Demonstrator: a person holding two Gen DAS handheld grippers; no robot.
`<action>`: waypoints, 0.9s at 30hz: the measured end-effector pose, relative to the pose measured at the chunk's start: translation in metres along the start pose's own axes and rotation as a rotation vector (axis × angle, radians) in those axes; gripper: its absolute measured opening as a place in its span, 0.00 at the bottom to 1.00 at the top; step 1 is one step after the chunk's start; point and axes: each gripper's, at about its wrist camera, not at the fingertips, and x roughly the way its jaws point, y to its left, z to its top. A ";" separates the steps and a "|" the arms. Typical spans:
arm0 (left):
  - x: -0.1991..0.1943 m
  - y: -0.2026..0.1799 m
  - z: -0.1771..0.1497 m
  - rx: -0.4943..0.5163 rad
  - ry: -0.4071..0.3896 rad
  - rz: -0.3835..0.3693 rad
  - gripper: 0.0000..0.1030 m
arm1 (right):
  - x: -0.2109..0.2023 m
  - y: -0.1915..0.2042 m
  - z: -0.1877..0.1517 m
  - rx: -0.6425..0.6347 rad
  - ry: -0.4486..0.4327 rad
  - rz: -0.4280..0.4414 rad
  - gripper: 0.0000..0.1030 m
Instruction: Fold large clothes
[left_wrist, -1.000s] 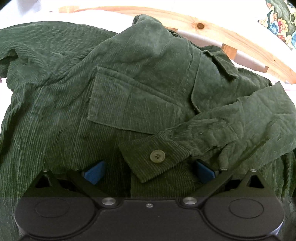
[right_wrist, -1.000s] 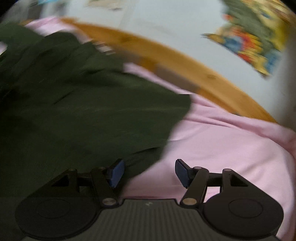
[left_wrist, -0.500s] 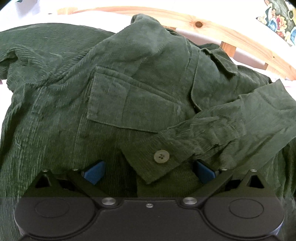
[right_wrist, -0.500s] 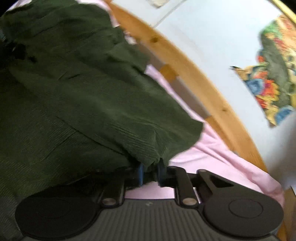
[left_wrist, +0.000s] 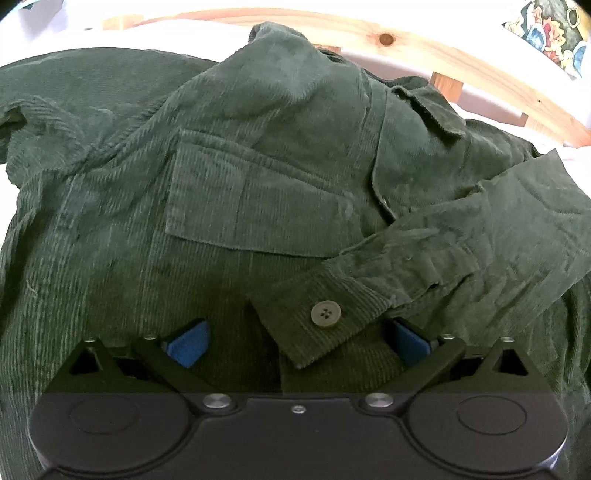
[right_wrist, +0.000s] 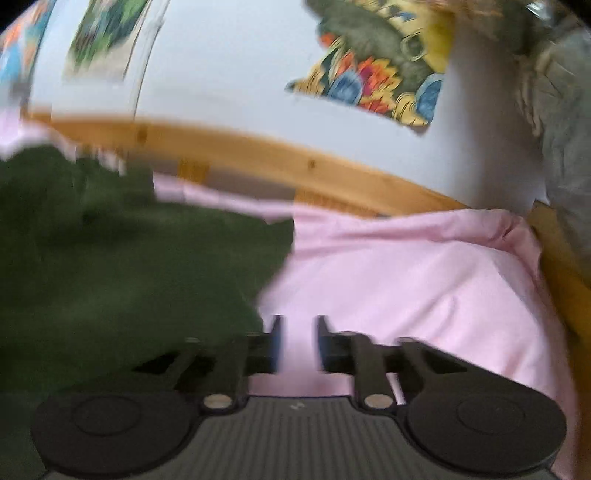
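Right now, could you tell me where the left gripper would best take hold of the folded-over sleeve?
Probably at the buttoned cuff: it is the sleeve's free end, lying flat on the green shirt between the open left gripper fingers. Come straight forward from the near side and close across its width.

Background: bed, wall, wall art.
Pink bedsheet (right_wrist: 424, 280) is wrinkled, bunched up at the far right corner. Curved light pine bed rail (right_wrist: 258, 147) with visible knots runs along the sheet's far edge; short wooden uprights (left_wrist: 447, 86) sit under it. Plain white wall (right_wrist: 229, 70) behind. Colourful floral-print picture (right_wrist: 376, 70) in yellow, orange, blue and dark green hangs on the wall upper right; a second, blurred greenish print (right_wrist: 107, 37) upper left. Grey knitted fabric (right_wrist: 565, 122) at the right edge, too blurred to identify.
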 end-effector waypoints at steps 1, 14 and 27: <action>0.001 -0.001 0.000 0.001 0.003 0.004 0.99 | 0.010 -0.001 0.007 0.016 -0.005 0.016 0.42; -0.012 0.009 -0.002 -0.064 -0.044 -0.032 0.99 | 0.017 0.019 -0.009 0.148 0.078 -0.089 0.51; -0.147 0.135 0.008 -0.219 -0.432 0.262 0.99 | -0.099 0.099 -0.066 0.465 -0.097 0.302 1.00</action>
